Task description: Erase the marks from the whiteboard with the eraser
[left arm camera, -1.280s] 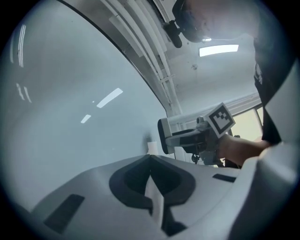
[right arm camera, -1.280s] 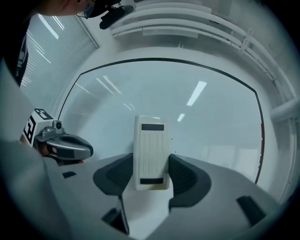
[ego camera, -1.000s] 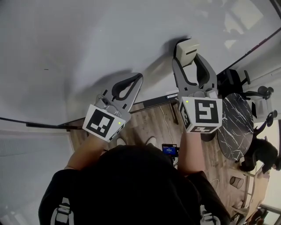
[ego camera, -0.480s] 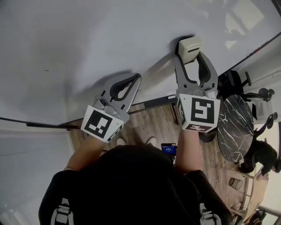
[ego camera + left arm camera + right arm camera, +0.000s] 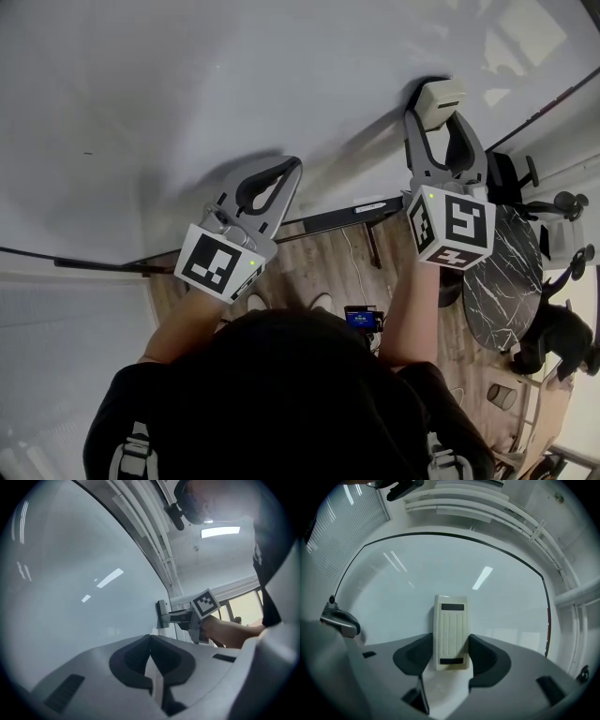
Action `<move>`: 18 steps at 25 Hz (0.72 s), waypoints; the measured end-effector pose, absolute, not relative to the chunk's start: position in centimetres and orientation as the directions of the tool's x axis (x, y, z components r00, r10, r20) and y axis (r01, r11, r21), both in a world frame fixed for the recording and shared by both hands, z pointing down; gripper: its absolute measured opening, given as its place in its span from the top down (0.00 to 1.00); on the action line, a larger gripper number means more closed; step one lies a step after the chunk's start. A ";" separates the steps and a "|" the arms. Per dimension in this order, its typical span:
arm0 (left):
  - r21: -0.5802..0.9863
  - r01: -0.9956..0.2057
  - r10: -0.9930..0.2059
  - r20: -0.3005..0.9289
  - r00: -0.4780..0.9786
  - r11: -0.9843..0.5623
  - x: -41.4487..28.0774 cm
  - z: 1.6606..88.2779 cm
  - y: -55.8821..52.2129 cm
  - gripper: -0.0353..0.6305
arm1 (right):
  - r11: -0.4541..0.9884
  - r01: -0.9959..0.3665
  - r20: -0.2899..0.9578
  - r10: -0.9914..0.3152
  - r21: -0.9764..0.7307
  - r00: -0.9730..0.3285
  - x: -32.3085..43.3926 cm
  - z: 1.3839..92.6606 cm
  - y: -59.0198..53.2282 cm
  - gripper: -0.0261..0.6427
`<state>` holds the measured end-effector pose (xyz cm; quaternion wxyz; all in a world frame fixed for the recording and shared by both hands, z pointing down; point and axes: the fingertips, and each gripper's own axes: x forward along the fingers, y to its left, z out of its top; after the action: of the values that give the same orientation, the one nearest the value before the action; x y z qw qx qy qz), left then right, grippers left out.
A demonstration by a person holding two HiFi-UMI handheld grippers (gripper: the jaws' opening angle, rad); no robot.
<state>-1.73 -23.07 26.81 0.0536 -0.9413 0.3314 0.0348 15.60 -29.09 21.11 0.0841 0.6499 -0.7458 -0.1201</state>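
While right gripper (image 5: 439, 127) clamps the eraser (image 5: 439, 97) against the whiteboard (image 5: 187, 94) near its right edge, left gripper (image 5: 291, 169) sits closed, empty; wide board area lies left.

A person wears a black top (image 5: 272, 394) with grey straps (image 5: 131, 448). The left gripper (image 5: 296, 164) and right gripper (image 5: 439, 116) are grey with dark pads (image 5: 487, 660). Each carries a white cube (image 5: 217, 262) with black square markers.

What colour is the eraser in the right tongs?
The eraser is cream, with two dark bars on its back. It shows best in the right gripper view.
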 end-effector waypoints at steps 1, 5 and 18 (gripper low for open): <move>-0.080 -0.628 -0.621 -0.102 0.778 -0.774 -1.5 26.8 -23.1 0.94 | 0.125 -0.951 -0.031 -0.990 0.284 -0.139 16.1 21.1 -29.2 0.61; -0.082 -0.637 -0.630 -0.097 0.771 -0.767 -0.9 26.8 -23.1 0.94 | 0.119 -0.958 -0.029 -0.991 0.262 -0.131 18.2 21.4 -29.5 0.61; -0.095 -0.666 -0.660 -0.091 0.746 -0.740 -0.2 26.9 -22.8 0.94 | 0.099 -0.972 -0.014 -0.995 0.211 -0.104 23.1 22.4 -30.3 0.61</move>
<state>-0.17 -22.78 26.95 0.0609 -0.9323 0.3557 0.0256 23.08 -30.31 22.43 0.0661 0.6662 -0.7382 -0.0835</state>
